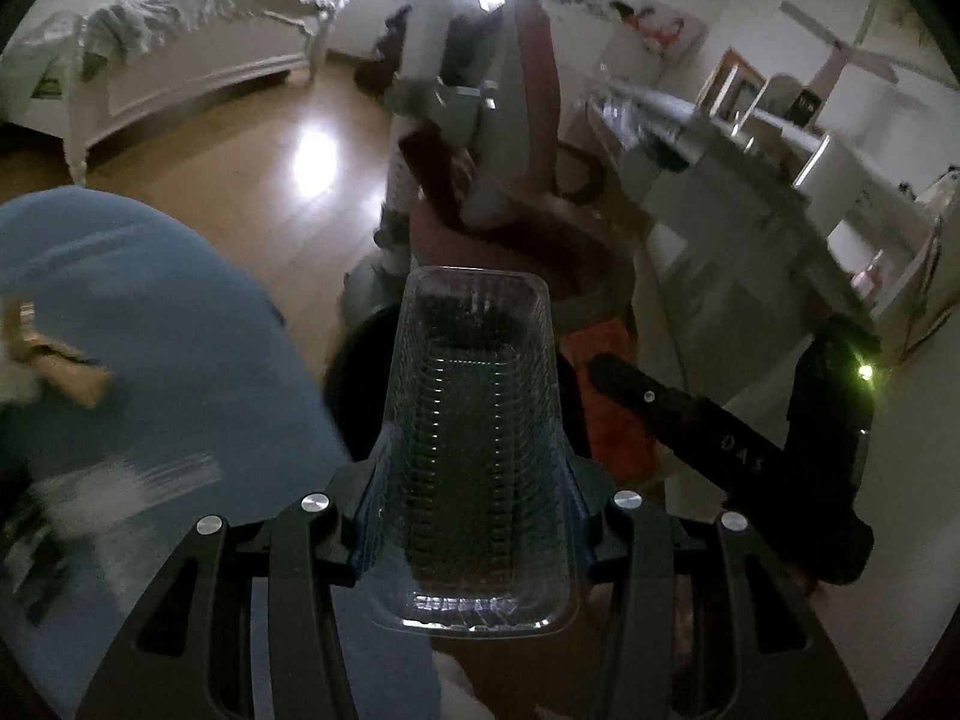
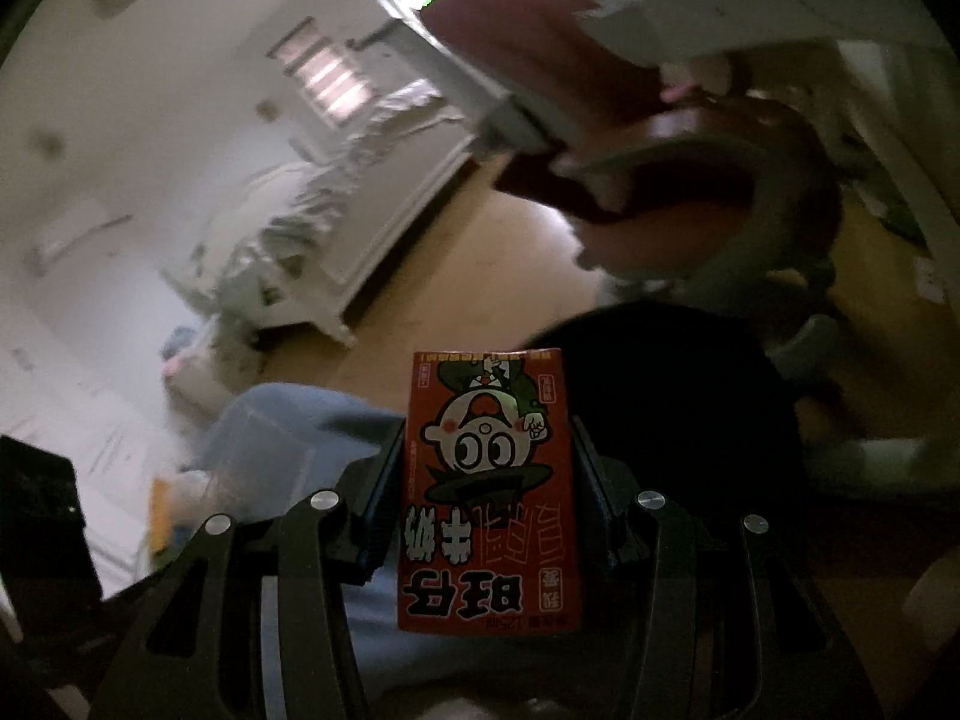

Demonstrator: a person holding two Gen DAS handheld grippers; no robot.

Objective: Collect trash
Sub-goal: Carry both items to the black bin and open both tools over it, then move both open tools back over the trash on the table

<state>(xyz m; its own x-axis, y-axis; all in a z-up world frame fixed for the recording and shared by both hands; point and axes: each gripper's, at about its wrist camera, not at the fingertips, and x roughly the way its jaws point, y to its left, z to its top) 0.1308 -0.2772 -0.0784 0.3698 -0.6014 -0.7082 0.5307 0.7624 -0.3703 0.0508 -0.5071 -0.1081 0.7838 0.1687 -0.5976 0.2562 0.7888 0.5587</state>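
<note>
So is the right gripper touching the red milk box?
Touching. The right wrist view shows the red milk carton squeezed between the right gripper, with a finger pad pressed flat on each of its side edges and no gap visible.

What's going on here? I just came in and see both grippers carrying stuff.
A person is collecting trash with two handheld grippers. The left gripper is shut on a clear plastic tray, and the right gripper is shut on a red milk carton. Both are held up over a wooden floor, near a white bed. Neither piece is dropped yet.
</note>
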